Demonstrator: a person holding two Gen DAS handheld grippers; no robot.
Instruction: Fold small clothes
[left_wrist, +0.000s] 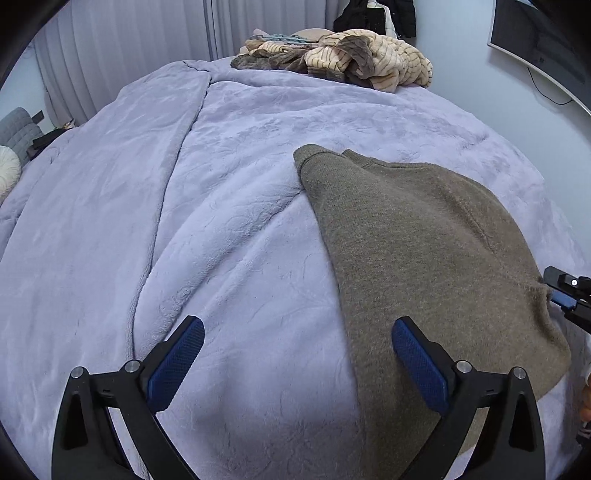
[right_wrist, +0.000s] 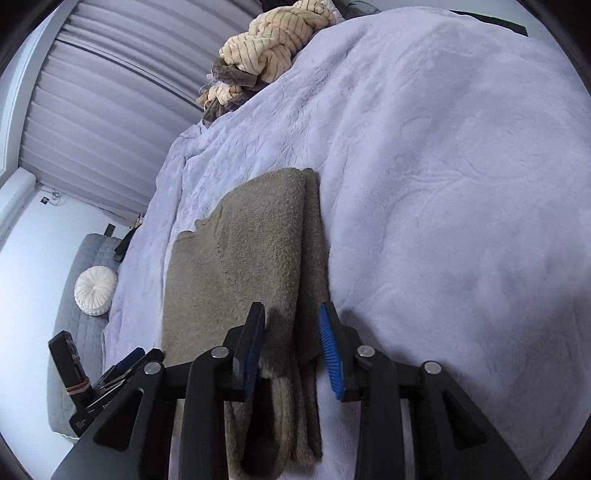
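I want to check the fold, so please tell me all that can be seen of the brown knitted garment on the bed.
The brown knitted garment is olive-brown, of fuzzy wool-like knit, and lies flat on the lilac plush blanket. One side is folded over, giving a long straight doubled edge. A seam line runs across it. Its near end hangs over the bed edge between the fingers of the right claw, which do not press on it. The left claw is wide open above its other edge.

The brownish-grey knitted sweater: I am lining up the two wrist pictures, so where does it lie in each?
Left wrist view: the brownish-grey knitted sweater fills the right half, reaching under the left gripper's right finger.
Right wrist view: the sweater lies lower centre-left, running down between the right gripper's fingers.
Shared landmark: the cream striped heap of clothes at the far end of the lilac plush blanket.
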